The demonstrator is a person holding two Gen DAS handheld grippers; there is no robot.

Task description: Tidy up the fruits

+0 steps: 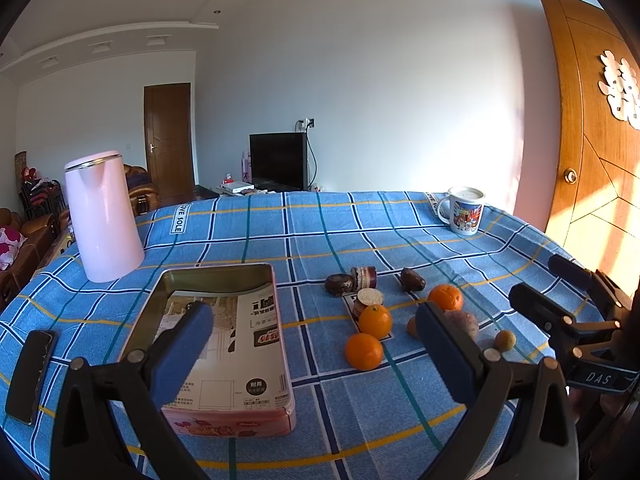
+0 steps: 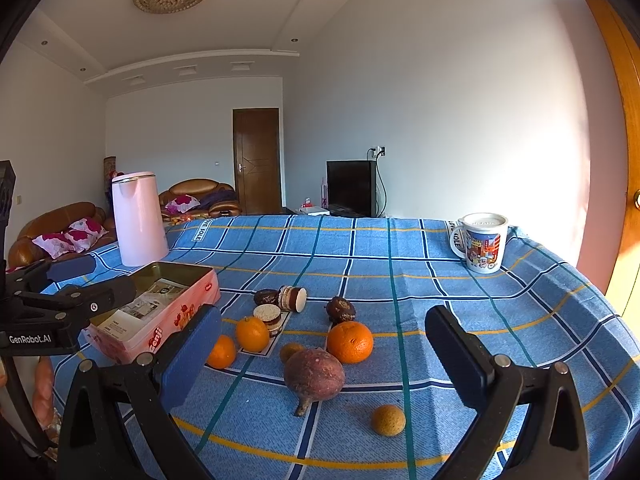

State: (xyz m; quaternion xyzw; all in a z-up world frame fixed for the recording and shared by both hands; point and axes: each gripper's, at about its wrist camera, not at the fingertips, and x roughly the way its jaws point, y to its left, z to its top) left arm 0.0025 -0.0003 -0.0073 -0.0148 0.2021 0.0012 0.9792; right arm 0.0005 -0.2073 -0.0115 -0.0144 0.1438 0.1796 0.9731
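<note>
Right gripper: the right gripper point(image 2: 324, 364) hovers low over the near edge of the table, jaws spread wide and holding nothing.
Nearest fruit: a purple-brown round fruit point(image 2: 315, 375) lies straight ahead between the 2 open fingers, its stub of stem pointing down toward the camera.
Long axis: the body looks nearly round, so the jaws should need little turning, in my judgement; only the stem gives it a direction.
Small fruit: a tan ball point(image 2: 387, 419) sits just right of the purple-brown fruit and nearer the gripper.
Oranges: 1 large orange point(image 2: 350, 342) lies just behind the purple-brown fruit; 2 more point(image 2: 252, 334) point(image 2: 221, 351) lie to its left, toward the tin.
Tin: the open pink tin point(image 2: 188, 312) stands left of the purple-brown fruit, well apart, with printed paper in its bottom and no fruit visible inside.
Left gripper: the left gripper point(image 1: 316, 348) is also released and empty, poised with 1 finger over the tin point(image 1: 224, 408) and the other over the fruit cluster.
Nearer arm: the right gripper looks nearer the purple-brown fruit point(image 1: 466, 322); the left is nearer the tin.
Snacks: dark wrapped cakes point(image 2: 280, 300) lie behind the oranges, farther from the purple-brown fruit.
Progress: sorting appears to be at its start, every fruit on the cloth.
</note>
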